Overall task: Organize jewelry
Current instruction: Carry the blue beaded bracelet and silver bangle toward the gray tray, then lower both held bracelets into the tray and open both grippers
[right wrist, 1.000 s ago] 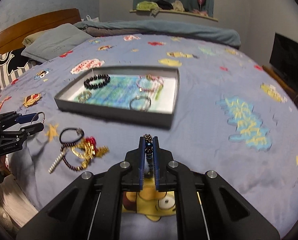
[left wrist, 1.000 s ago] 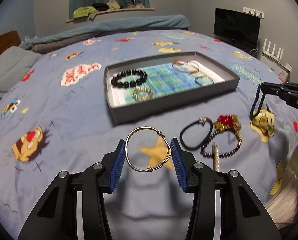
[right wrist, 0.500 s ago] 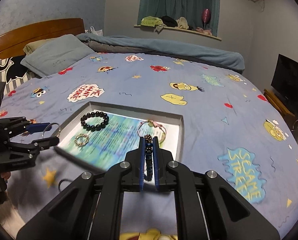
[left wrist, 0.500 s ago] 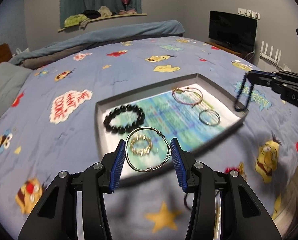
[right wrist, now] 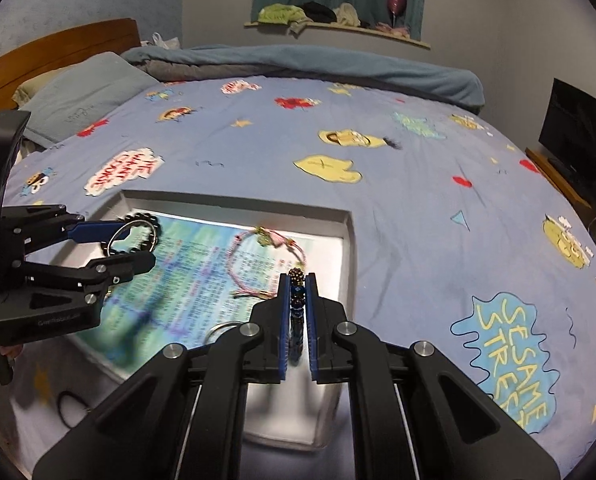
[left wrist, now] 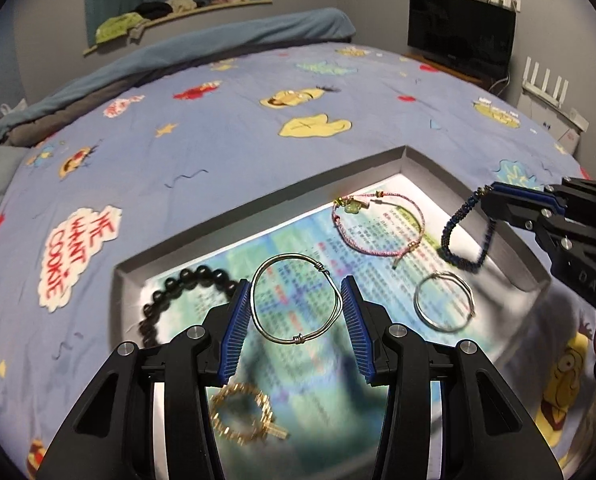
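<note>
Your left gripper [left wrist: 296, 306] is grasping a thin silver wire bangle [left wrist: 297, 299], its rim pinched across between the two blue fingers [left wrist: 237, 334] so the ring stands nearly facing the camera. Below and beyond those fingers lies the grey tray [left wrist: 258, 208] on the bed [left wrist: 218, 128], lined with a printed blue-green sheet [left wrist: 298, 280]. Just left of your left fingers, partly behind them, sits a black bead bracelet [left wrist: 166, 296]. Under the fingers, close to the camera, a gold chain bracelet [left wrist: 242, 408] lies blurred. To the right of the fingers a plain silver bangle [left wrist: 444, 302] rests flat on the sheet, and past it a pink cord bracelet [left wrist: 378, 224] lies toward the tray's far corner.

Your right gripper [right wrist: 298, 292] is clenched on a dark blue bead bracelet [right wrist: 297, 300]; its fingers [right wrist: 284, 320] stand almost together with the beads squeezed between them. In the left wrist view that bracelet [left wrist: 464, 236] hangs as a loop from the fingertips over the right end of the tray, near its right wall; whether the bottom of the loop touches the sheet you cannot tell. Ahead of the right fingers is the pink cord bracelet [right wrist: 266, 260], and part of the plain bangle peeks out just left of them. A black hair tie [right wrist: 72, 408] lies on the bedsheet outside the tray, low to the left of those fingers.
</note>
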`<state>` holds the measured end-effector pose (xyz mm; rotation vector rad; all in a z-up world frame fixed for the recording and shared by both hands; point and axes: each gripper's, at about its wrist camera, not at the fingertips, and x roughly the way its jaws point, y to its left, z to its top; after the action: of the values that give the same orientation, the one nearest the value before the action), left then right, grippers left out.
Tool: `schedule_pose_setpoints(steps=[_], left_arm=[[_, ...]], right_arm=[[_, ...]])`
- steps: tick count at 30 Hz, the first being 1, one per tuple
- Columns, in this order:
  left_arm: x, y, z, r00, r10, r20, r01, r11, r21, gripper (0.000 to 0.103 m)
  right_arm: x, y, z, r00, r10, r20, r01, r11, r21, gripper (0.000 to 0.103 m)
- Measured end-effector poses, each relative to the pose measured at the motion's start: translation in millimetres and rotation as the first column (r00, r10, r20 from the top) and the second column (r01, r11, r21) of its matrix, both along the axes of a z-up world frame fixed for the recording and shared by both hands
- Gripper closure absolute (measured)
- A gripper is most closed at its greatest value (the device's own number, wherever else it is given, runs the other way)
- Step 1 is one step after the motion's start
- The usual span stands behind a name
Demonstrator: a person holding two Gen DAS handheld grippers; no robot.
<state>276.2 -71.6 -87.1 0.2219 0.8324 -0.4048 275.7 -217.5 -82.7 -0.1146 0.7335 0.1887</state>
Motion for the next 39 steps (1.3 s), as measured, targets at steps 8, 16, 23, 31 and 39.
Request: schedule_pose_setpoints(steps=[8, 16, 23, 31, 39], left_arm=[[18, -20, -13, 0.998, -0.025, -0.051, 0.027, 0.999, 0.037, 0.056], [35, -19, -24, 0.994, 0.005, -0.113, -0.001, 0.999, 0.039, 0.056], [44, -20, -30, 0.99, 0.01, -0.142, -0.003, 0.999, 0.048, 0.055], [43, -19, -31, 0.991, 0.017, -0.131, -0.011, 0.999, 0.042, 0.051], [29, -12, -14, 0.998, 0.042, -0.048, -0.041, 0.999, 0.032, 0.045]], right_arm=[[15, -7, -24, 0.998, -0.008, -0.065, 0.008, 1.0, -0.012, 0.096], [19, -2, -33, 0.996, 0.018, -0.087, -0.02, 1.0, -0.018, 0.096], [23, 1, -35, 0.995, 0.027, -0.094, -0.029, 0.999, -0.015, 0.096], [23, 3, -35, 0.995, 0.03, -0.095, -0.032, 0.999, -0.014, 0.096], [15, 1, -30, 0.996, 0.025, -0.084, -0.027, 0.999, -0.02, 0.094]])
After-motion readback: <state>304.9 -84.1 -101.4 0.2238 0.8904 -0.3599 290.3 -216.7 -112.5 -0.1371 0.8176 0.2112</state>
